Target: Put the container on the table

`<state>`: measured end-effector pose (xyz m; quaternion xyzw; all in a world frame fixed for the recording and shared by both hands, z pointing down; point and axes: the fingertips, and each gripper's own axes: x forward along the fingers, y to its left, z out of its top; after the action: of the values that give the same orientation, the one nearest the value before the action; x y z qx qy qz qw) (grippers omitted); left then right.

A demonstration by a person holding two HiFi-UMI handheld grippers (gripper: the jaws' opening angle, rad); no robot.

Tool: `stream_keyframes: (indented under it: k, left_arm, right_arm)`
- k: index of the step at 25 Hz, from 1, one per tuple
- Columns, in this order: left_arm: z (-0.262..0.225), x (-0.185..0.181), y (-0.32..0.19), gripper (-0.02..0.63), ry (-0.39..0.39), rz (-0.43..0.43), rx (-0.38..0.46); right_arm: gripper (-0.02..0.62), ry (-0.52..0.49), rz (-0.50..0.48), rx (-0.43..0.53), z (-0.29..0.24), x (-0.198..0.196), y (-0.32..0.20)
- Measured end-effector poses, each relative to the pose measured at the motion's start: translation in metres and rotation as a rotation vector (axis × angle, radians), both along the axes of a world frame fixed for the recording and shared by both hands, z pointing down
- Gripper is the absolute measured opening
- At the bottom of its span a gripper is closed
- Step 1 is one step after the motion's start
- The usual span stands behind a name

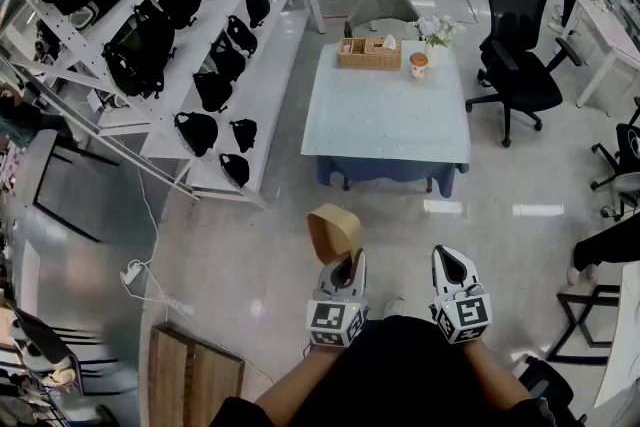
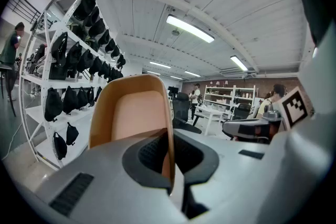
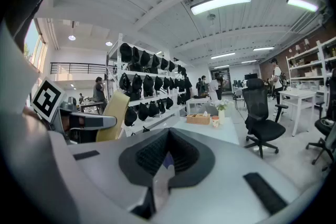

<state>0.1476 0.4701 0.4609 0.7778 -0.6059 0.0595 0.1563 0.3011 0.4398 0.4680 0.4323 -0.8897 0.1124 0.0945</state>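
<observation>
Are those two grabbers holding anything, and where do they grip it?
The left gripper pinches the tan container by the edge of its thin wall. The right gripper is shut with nothing in it.

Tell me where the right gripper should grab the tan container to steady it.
Probably the thin wall edge on its right side, coming in from the right: the container is an open, thin-walled shell, and the left gripper pinches its near wall.

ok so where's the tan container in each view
Head view: container lower centre, pinched in the left gripper.
Left gripper view: container centre-left, rising from the jaws.
Right gripper view: container at left.
Shared landmark: rack of black bags.
</observation>
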Motion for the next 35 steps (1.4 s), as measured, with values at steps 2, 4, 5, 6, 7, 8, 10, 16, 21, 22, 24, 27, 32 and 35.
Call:
stream_keyframes:
  k: [2, 4, 5, 6, 7, 8, 10, 16, 21, 22, 24, 27, 32, 35]
  left_arm:
    - [0.001, 0.001, 0.0, 0.012, -0.004, -0.004, 0.0]
    - [0.002, 0.001, 0.001, 0.012, -0.004, -0.016, -0.002]
    - [0.002, 0.0, 0.002, 0.012, -0.004, -0.025, -0.002]
    - [0.002, -0.001, 0.003, 0.012, -0.005, -0.035, -0.003]
    - [0.003, -0.004, 0.005, 0.012, -0.007, -0.045, -0.004]
    - [0.004, -0.006, 0.006, 0.012, -0.009, -0.054, -0.006]
    - [0.007, -0.013, 0.007, 0.012, -0.01, -0.07, -0.019]
    - [0.015, -0.037, -0.007, 0.012, -0.01, -0.101, -0.035]
    - [0.017, -0.067, -0.028, 0.012, -0.016, -0.118, -0.039]
    - [0.019, -0.075, -0.033, 0.012, -0.015, -0.123, -0.042]
    - [0.024, -0.09, -0.045, 0.012, -0.001, -0.132, -0.053]
    - [0.028, -0.109, -0.063, 0.012, 0.011, -0.131, -0.07]
    - [0.032, -0.146, -0.109, 0.012, 0.026, -0.123, -0.077]
    - [0.031, -0.17, -0.139, 0.012, 0.034, -0.099, -0.076]
  right_arm:
    - [-0.003, -0.005, 0.0, 0.002, 0.002, 0.0, 0.0]
    - [-0.002, -0.015, 0.002, -0.007, 0.004, 0.0, -0.001]
    - [-0.002, -0.018, 0.002, -0.015, 0.006, 0.001, -0.001]
    - [-0.002, -0.018, 0.0, -0.023, 0.008, 0.0, -0.002]
    - [-0.002, -0.017, -0.004, -0.028, 0.01, -0.001, -0.002]
    - [-0.002, -0.015, -0.011, -0.033, 0.011, -0.003, -0.002]
    - [-0.002, -0.015, -0.024, -0.039, 0.014, -0.007, -0.002]
    - [-0.002, -0.01, -0.037, -0.08, 0.028, -0.023, -0.015]
    - [-0.002, 0.022, -0.059, -0.102, 0.037, -0.046, -0.025]
    - [-0.002, 0.028, -0.064, -0.106, 0.04, -0.053, -0.028]
    - [-0.002, 0.032, -0.065, -0.123, 0.045, -0.064, -0.038]
    - [-0.002, 0.038, -0.055, -0.152, 0.051, -0.078, -0.055]
    - [-0.002, 0.079, -0.032, -0.147, 0.05, -0.108, -0.101]
    - [-0.002, 0.088, -0.009, -0.142, 0.046, -0.133, -0.134]
